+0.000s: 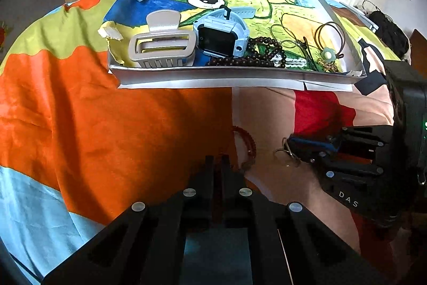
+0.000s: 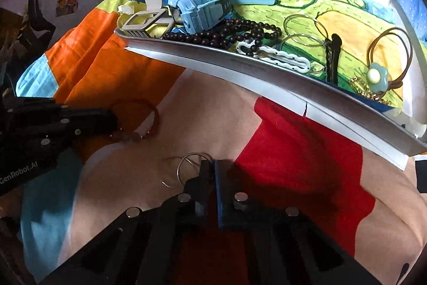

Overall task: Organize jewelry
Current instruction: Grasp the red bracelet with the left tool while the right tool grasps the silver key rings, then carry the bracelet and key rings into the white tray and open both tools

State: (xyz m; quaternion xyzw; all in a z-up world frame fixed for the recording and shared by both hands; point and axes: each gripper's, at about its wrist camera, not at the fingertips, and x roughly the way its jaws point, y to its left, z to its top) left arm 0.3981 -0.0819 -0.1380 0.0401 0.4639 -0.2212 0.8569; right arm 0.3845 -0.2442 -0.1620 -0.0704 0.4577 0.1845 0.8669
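Red beaded bracelet (image 2: 149, 122) lies on the bedspread (image 1: 80, 111), pinched in the closed left gripper (image 1: 217, 164). Right gripper (image 2: 210, 170) is clamped on thin wire hoops (image 2: 186, 167), below the tray (image 2: 267, 76).

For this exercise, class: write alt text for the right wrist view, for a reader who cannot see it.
The right gripper is shut on a thin wire hoop earring lying on a colourful bedsheet. Left of it, the left gripper pinches a red bead bracelet. Behind them, a shallow tray holds a blue watch, dark beads and hair accessories.
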